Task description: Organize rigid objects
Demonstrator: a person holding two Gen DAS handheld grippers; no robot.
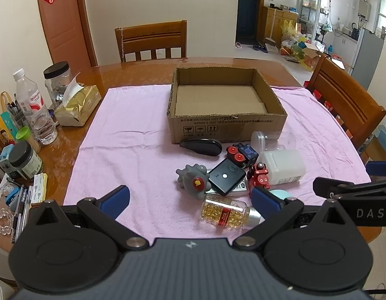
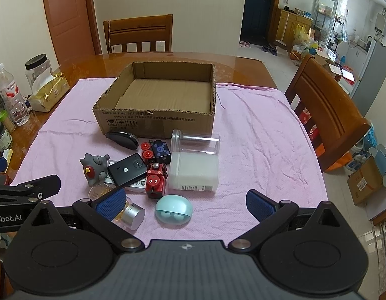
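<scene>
While both claws hang above the near edge of the surface, nothing is gripped. Left claw: jaws spread wide, empty, over the pink cloth. Right claw: jaws also wide, empty, just beside the left one.

Cardboard box sits open-topped toward the far edge of the cloth, nothing inside but flat cardboard. Loose items are clustered on the cloth between the box and the near edge:
- black oval case, touching or just beside the box's front wall.
- clear jar lying on its side, next to the box front.
- white bottle on its side, just beside the clear jar.
- dark block with red wheels, beside the jar.
- red toy robot, upright, against the white bottle.
- black flat device, resting partly on a white card.
- grey spiky figure, left of the black device.
- capsule bottle with silver cap, on its side, nearest the left claw.
- pale blue earbud case, lid open, between the right claw's fingers in that view.

Left edge of the surface: tissue pack, water bottle, jars.
</scene>
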